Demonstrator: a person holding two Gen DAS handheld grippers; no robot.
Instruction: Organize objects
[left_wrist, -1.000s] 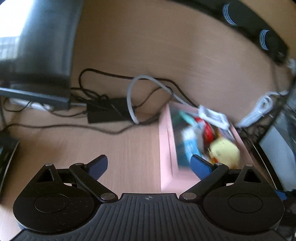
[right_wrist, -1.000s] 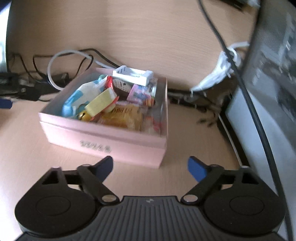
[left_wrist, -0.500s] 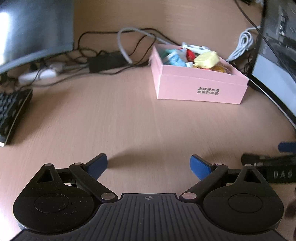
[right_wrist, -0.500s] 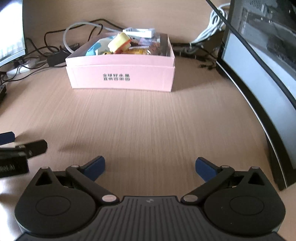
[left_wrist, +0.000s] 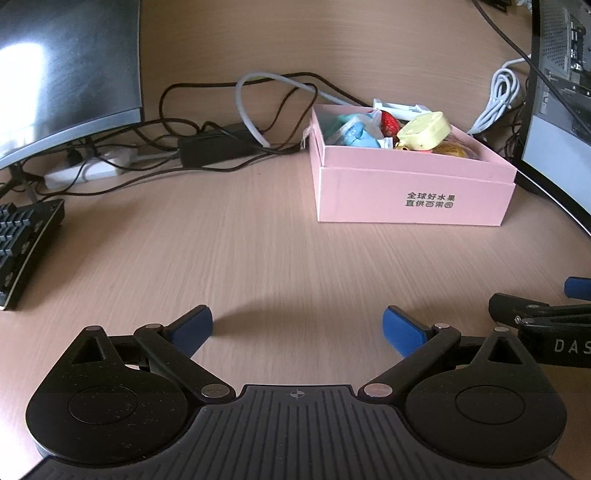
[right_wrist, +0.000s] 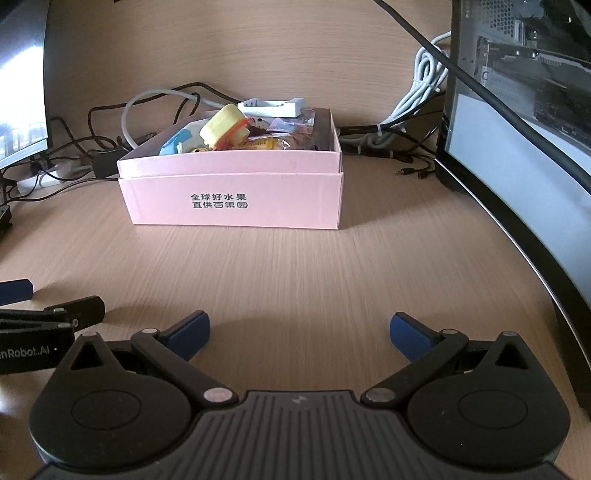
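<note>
A pink cardboard box (left_wrist: 413, 199) (right_wrist: 236, 203) stands on the wooden desk, filled with several small items: a yellow round case (left_wrist: 424, 130) (right_wrist: 223, 125), a blue packet (left_wrist: 356, 133), a red piece (left_wrist: 388, 122), snack packets and a white tray-like part (right_wrist: 273, 107) on its far rim. My left gripper (left_wrist: 297, 326) is open and empty, low over the desk, well in front of the box. My right gripper (right_wrist: 299, 330) is open and empty beside it, also in front of the box. Each gripper shows at the edge of the other's view.
A curved monitor (left_wrist: 66, 66) stands at the left with a black keyboard (left_wrist: 26, 243) below it. Tangled cables, a black power brick (left_wrist: 218, 146) and a white power strip (left_wrist: 88, 168) lie behind. Another monitor (right_wrist: 524, 177) and a computer case stand at the right.
Both grippers have pulled back from the box toward the near edge of the desk and lowered. The box stays in place. Both stay open and empty.
</note>
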